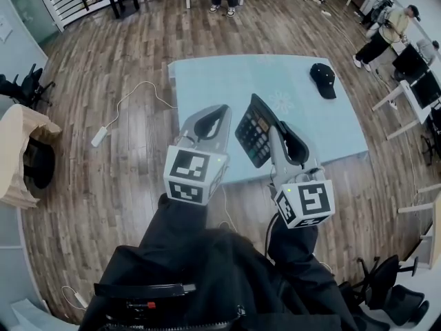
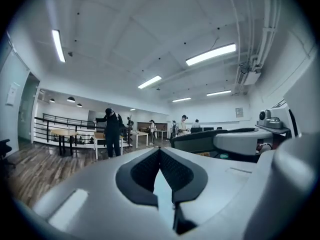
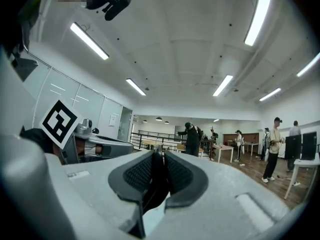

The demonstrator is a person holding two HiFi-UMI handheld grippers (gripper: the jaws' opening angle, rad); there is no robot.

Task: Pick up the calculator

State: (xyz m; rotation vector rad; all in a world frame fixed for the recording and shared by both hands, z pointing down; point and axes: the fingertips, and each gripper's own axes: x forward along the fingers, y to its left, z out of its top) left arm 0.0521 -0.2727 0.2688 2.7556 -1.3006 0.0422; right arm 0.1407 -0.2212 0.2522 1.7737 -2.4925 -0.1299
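A black cap [image 1: 322, 80] lies on the light-blue table [image 1: 227, 81] — beside the table, a white adapter [image 1: 99, 136] with its cable rests on the wooden floor [image 1: 89, 54].

A pale blue table [image 1: 207, 81] stands below the jaws on a brown plank floor [image 1: 110, 81]. Ahead of the jaws, a black railing [image 2: 55, 120] runs along white walls [image 2: 220, 115]. Above them, long strip lights [image 2: 210, 54] shine on a white ceiling [image 2: 125, 29].

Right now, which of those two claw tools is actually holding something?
The right gripper, the one on the right in the head view: its jaws pinch the black calculator by one edge. The left gripper has its jaws closed together on nothing.
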